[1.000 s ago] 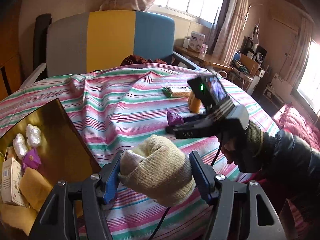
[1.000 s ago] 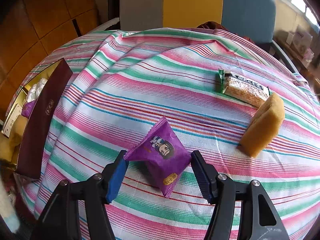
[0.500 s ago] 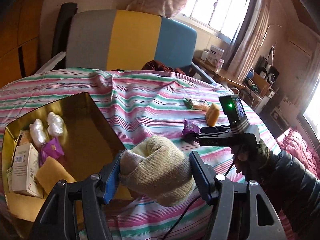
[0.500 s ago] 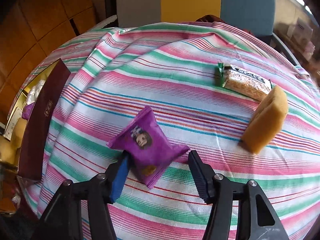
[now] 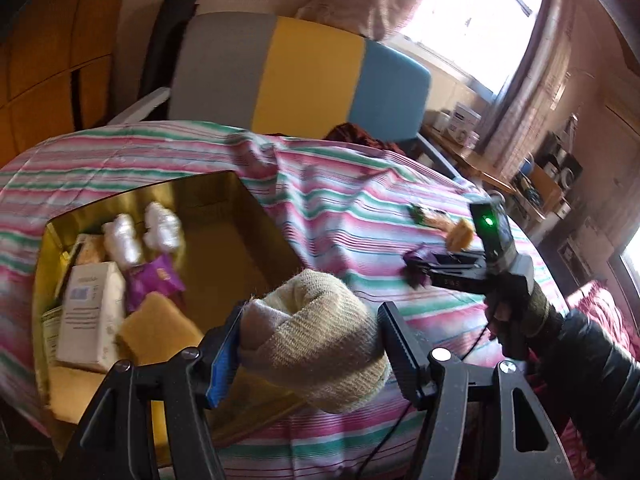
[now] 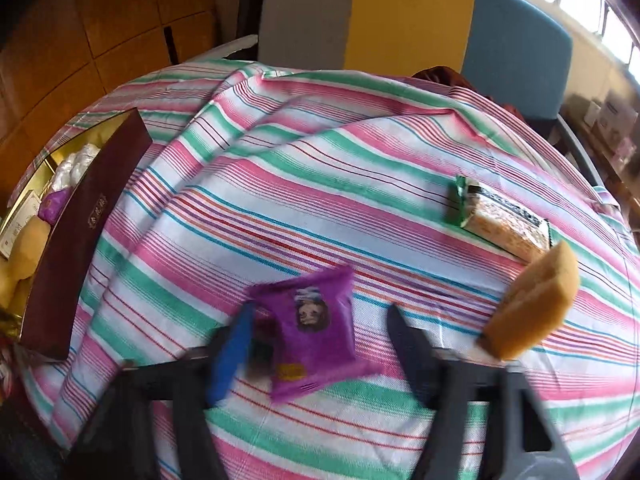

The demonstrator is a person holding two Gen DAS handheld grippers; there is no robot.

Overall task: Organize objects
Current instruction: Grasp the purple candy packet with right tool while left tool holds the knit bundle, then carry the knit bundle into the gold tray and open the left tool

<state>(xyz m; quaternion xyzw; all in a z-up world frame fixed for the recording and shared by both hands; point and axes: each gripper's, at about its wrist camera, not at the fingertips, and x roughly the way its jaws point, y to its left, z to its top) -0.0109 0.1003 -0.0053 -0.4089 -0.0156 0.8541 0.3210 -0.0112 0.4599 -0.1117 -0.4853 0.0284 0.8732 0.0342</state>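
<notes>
Purple snack packet (image 6: 316, 332) sits between my closing right claw (image 6: 320, 344); left claw (image 5: 308, 344) pinches a rolled sock (image 5: 312, 340); next, lift toward the gold box (image 5: 224, 184).

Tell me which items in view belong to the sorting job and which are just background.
Job items:
rolled sock in left gripper
purple snack packet between the closing right gripper
yellow sponge
rice cracker pack
gold box

Background:
striped tablecloth
colour-block chair
</notes>
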